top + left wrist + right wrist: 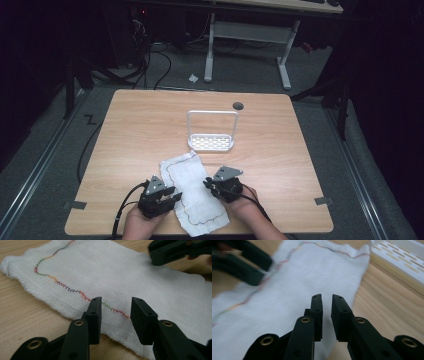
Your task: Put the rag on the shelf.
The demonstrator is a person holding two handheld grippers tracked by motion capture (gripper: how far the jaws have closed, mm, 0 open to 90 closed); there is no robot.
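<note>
a: where does the cloth (192,192) lie from the jaws?

b: flat on the surface (130,130), between both grippers, long axis running from the near edge away toward the white rack (211,131).

a: and the jaws?

b: left gripper (116,312) has them apart, over the near stitched hem. right gripper (327,305) has a narrow gap, nothing held, at the opposite long edge.

a: nearer one?

b: about equal; each flanks its own side.
</note>
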